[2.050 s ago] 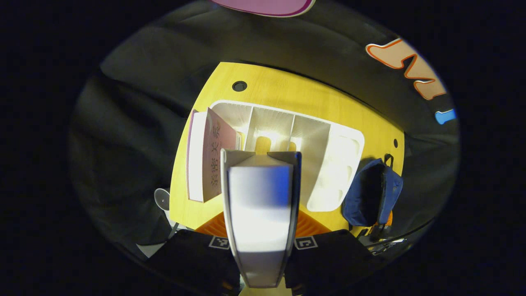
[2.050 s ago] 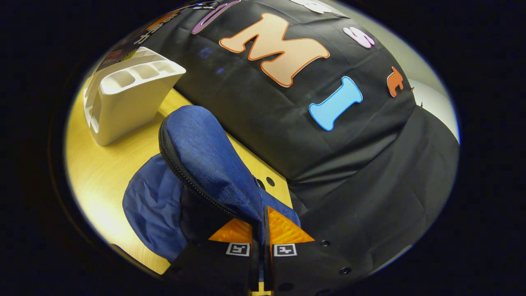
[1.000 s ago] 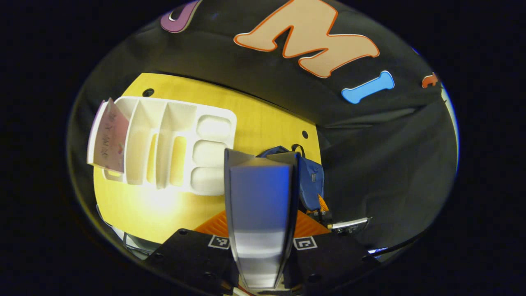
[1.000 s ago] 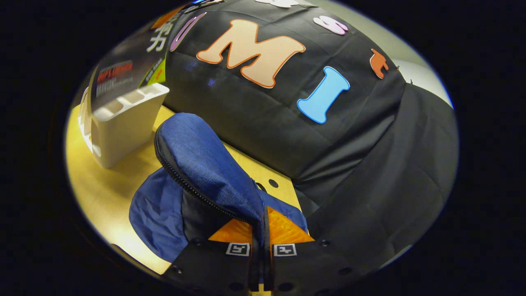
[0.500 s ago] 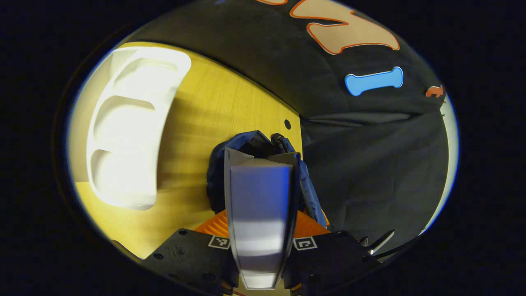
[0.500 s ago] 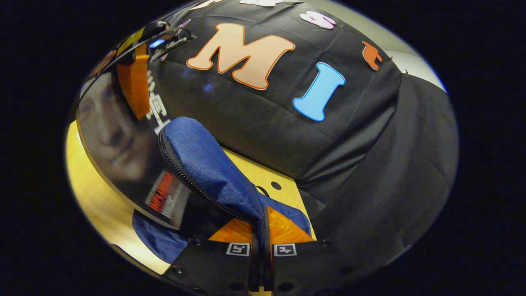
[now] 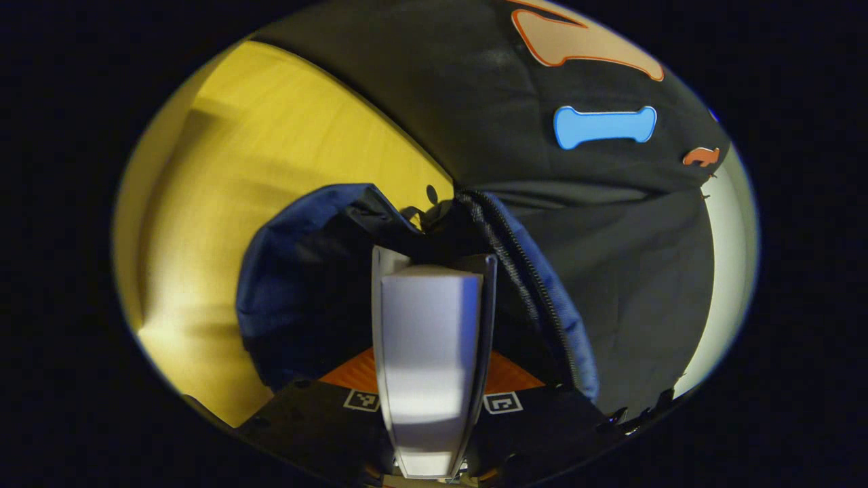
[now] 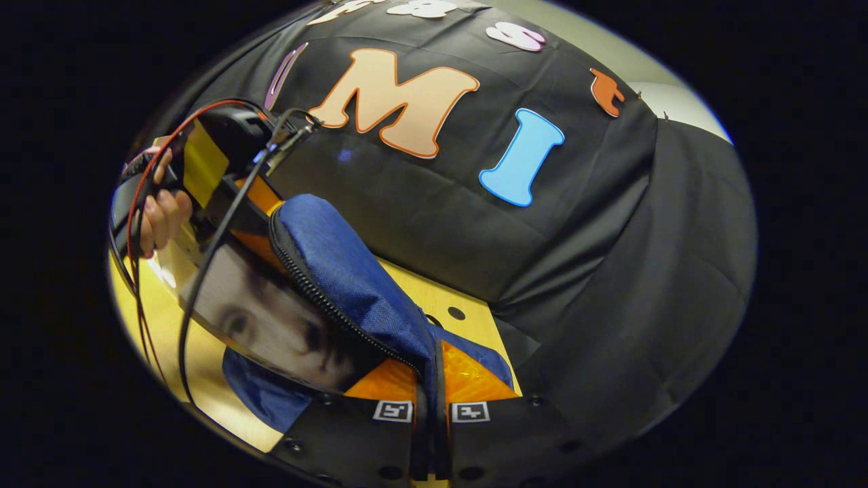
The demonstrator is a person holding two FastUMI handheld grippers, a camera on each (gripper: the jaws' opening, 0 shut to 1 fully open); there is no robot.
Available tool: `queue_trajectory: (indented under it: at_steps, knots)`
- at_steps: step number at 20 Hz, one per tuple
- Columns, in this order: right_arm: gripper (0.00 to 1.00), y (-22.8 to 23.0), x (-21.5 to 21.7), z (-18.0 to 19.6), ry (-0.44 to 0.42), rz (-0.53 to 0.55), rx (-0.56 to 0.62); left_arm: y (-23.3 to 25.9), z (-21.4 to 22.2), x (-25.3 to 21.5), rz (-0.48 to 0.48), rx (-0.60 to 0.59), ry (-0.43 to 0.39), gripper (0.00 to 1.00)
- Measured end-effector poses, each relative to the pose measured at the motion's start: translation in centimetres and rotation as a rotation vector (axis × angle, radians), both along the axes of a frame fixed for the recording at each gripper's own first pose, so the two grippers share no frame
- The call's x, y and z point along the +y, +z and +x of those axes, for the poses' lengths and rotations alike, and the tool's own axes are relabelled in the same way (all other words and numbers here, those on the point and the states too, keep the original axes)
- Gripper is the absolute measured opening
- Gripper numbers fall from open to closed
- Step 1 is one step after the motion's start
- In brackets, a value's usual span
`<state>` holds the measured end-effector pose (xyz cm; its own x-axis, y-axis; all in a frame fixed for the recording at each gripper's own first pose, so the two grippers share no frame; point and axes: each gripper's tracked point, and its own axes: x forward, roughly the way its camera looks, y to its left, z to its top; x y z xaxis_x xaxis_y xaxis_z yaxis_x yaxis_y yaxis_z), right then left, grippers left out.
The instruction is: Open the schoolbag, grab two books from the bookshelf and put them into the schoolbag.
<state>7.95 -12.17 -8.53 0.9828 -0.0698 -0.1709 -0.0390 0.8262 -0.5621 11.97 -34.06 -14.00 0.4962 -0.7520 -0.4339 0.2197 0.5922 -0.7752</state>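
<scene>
Left gripper (image 7: 431, 369) clenched on a book (image 7: 430, 352), fingers pressing both covers. A second ago the white shelf sat on the left of its view; now the shelf is out of frame and the open mouth of the blue schoolbag (image 7: 305, 271) takes up the near middle, so the book has been carried across and its far end is already at or just inside the opening. The zip edge (image 7: 522, 278) runs down the right side of the mouth.

Right gripper (image 8: 428, 379) still clamped on the bag flap (image 8: 346, 271), fingers closed with the fabric pinched between them, holding it up and the mouth open. In the right gripper view the book cover (image 8: 271, 318) has slid in under the flap from the left, with a hand (image 8: 159, 213) on the left gripper behind it.

Judgement: first book mid-insertion, not let go yet; second book left to fetch.

Hard to tell: how deep the book is, since the bag interior is dark and the flap covers its far end. The yellow table (image 7: 271, 135) is motion-blurred in the left gripper view.
</scene>
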Motion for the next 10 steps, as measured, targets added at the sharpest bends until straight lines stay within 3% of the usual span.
queue_trajectory:
  at_steps: [4,10]
  knots:
    - [0.05,0.4,0.2,0.3,0.036,-0.002,-0.015,-3.2,1.8,-2.6,-0.016,0.003,-0.044,0.37]
    - [0.07,0.1,0.3,0.2,0.060,-0.003,-0.020,-6.0,3.3,-4.8,-0.125,0.024,-0.102,0.37]
